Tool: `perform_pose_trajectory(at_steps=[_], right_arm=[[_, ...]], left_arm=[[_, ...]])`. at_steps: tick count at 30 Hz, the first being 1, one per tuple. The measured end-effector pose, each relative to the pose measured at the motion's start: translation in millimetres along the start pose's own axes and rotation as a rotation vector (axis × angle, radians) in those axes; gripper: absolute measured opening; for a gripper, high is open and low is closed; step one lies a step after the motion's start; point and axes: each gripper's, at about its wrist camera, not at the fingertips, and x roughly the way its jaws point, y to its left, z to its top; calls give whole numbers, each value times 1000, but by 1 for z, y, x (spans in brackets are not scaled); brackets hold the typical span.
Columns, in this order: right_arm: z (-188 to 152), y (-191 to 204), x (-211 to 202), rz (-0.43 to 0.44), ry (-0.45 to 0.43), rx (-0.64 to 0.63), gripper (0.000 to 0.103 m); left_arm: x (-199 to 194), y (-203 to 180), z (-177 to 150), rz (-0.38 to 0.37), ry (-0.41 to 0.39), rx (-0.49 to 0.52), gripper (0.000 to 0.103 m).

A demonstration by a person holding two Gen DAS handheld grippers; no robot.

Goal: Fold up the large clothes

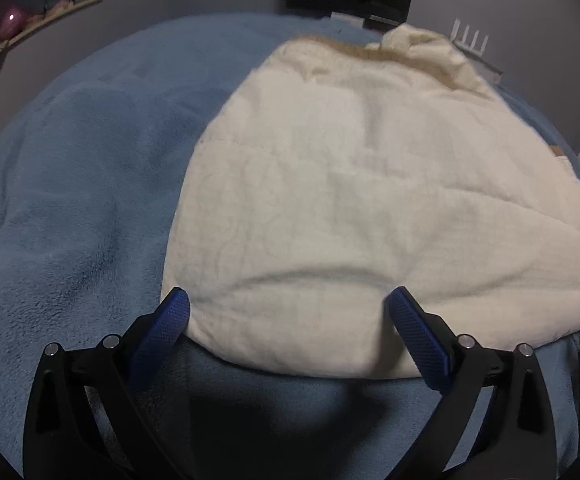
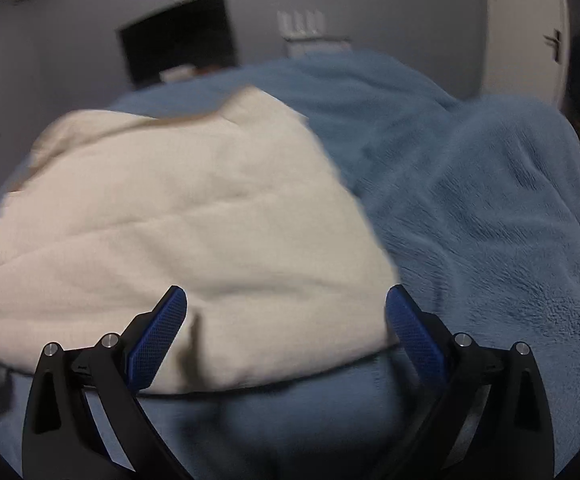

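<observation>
A cream fleece garment (image 1: 370,208) lies spread flat on a blue plush blanket (image 1: 73,200). Its tan-lined collar end points away from me. My left gripper (image 1: 287,300) is open, its blue pads (image 1: 165,328) straddling the garment's near left hem corner, just above it. The garment also shows in the right wrist view (image 2: 177,216). My right gripper (image 2: 285,300) is open over the garment's near right hem corner, one pad (image 2: 414,336) at the garment's right edge. Neither gripper holds anything.
The blue blanket (image 2: 470,220) covers the whole bed and bunches up at the right. A dark screen (image 2: 177,40) and a white router (image 2: 302,24) stand against the grey far wall. A shelf with a pink object (image 1: 11,22) is at far left.
</observation>
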Motion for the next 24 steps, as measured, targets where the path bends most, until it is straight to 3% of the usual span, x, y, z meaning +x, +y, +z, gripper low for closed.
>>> perform_pose_trajectory(at_steps=[4,7,12,19,24], right_arm=[[-16,36,2,109,29,-113,95],[-24,40,23,30,83,-174,95],[-17,26,31,-28,131,-124,95],[-13,29,-28,57,43,-34,95],[-36,43,-76,89,12,-76,95]], left_arm=[[-1,-20,-7,-23,-5,79,96],[19,-20,-16,-8,76,93,97],[23,-14,-18,2,101,96,98],[-13,-10,-32,-51,49,53,96],[-64,-35,-57,-79,-55,136,96]])
